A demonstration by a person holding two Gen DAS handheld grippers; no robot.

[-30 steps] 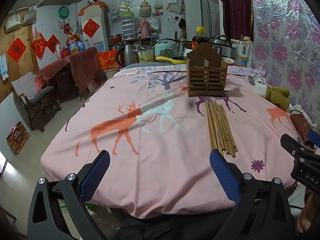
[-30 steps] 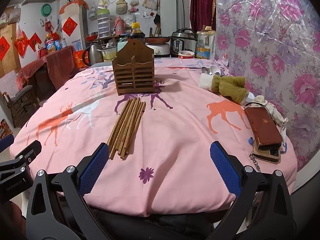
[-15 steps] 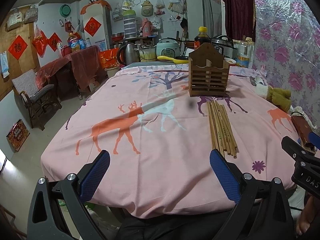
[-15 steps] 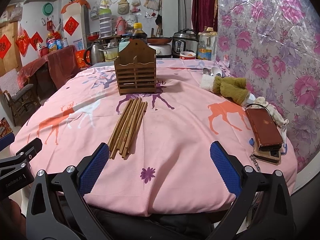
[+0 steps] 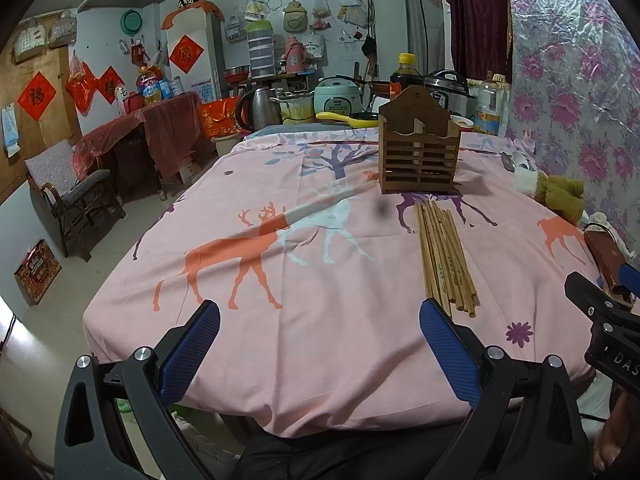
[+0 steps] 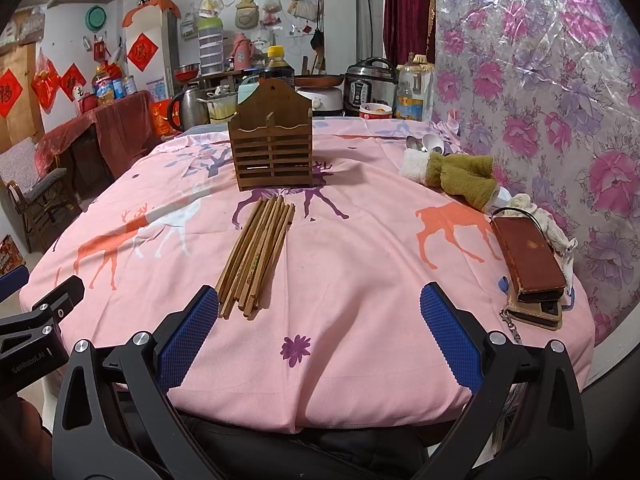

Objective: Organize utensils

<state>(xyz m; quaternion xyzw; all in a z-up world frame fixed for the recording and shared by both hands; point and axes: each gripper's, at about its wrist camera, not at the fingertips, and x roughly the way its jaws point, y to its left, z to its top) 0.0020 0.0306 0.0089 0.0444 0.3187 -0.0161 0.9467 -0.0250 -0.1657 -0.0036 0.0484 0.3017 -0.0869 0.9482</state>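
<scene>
A bundle of several wooden chopsticks lies on the pink deer-print tablecloth; it also shows in the right wrist view. A brown slatted wooden utensil holder stands upright just beyond the bundle, seen too in the right wrist view. My left gripper is open and empty at the near table edge, left of the chopsticks. My right gripper is open and empty at the near edge, its left finger close to the chopstick ends.
A brown wallet on a phone lies at the right edge. A green and white cloth with spoons lies at the back right. Kettle, rice cookers and bottles stand behind the table. A floral plastic sheet hangs at the right.
Both grippers have shifted slightly forward toward the table; the chopsticks and the holder have not moved.
</scene>
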